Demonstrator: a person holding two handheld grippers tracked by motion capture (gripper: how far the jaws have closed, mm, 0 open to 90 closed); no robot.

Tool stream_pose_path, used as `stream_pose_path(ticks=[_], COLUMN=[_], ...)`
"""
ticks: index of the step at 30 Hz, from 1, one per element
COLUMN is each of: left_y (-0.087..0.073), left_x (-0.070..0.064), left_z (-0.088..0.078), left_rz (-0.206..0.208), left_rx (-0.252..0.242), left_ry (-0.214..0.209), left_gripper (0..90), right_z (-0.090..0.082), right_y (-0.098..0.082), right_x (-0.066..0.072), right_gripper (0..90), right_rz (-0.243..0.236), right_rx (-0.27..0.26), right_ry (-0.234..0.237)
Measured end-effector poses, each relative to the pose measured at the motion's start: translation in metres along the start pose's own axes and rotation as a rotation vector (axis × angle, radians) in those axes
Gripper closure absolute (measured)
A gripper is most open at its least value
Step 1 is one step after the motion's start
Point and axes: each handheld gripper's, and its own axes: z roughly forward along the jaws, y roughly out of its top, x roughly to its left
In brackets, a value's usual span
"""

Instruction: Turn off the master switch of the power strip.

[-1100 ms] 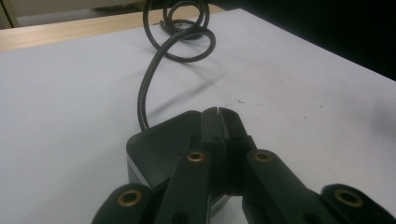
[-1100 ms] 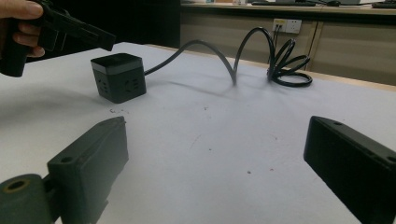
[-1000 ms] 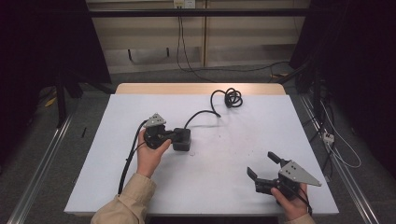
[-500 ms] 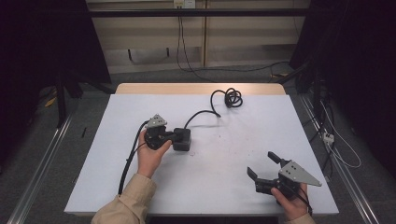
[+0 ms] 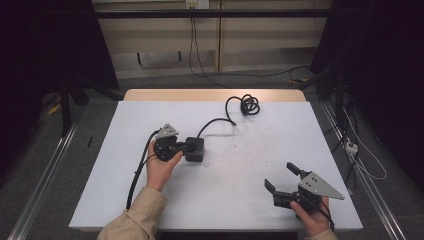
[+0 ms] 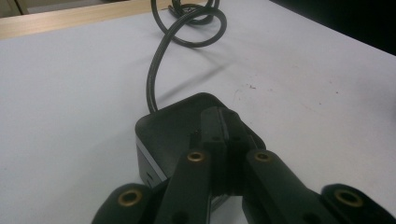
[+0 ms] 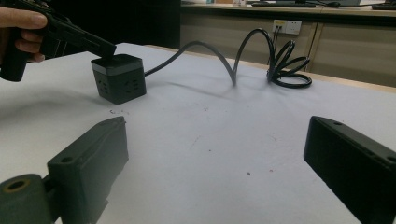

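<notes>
A: How was the left hand [image 5: 159,170] set?

B: It reached in from the near edge, sleeve low over the surface [image 5: 100,165], forearm angled forward and a little rightward. The left claw [image 5: 186,146] pointed right and tipped slightly down, its tip lying on top of the black cube [image 5: 195,148].

A: And its jaws?

B: Pressed together with nothing between them. In the left gripper view the left claw [image 6: 223,135] rested flat on the cube's [image 6: 163,130] lid, both fingers side by side, no gap.

A: Where did the cube sit?

B: Left of centre on the surface, well clear of every edge. Its cord [image 5: 216,122] ran from the far side, arched up and ended in a loose coil [image 5: 245,105] near the far edge, just short of the wooden strip there.

A: The right hand [image 5: 310,220]?

B: Down in the near right corner, close to the near edge, gripping its handle from below. The right claw [image 5: 282,177] pointed toward the far left, jaws spread wide and empty; in the right gripper view the right claw [image 7: 215,154] framed bare surface, with the cube [image 7: 119,77] well ahead.

A: Room to move?

B: Plenty. A broad bare stretch lay between the two claws, and the whole right half was free apart from the coil at the back.
</notes>
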Motion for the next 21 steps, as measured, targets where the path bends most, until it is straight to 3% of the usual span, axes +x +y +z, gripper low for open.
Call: stream_pose_path(ticks=[11,21], left_y=[0.0006,0.0004], left_x=[-0.0021,-0.0031], left_z=[0.0003,0.0005], left_rz=[0.036,0.044], left_rx=[0.009,0.009], left_ry=[0.011,0.015], left_gripper=[90.0,90.0], right_z=[-0.0002,-0.0003], right_y=[0.0001,0.0003], right_x=[0.0001,0.0007], right_gripper=[5.8,5.9], right_rz=[0.000,-0.001], right_rx=[-0.001,0.000], right_ry=[0.000,0.000])
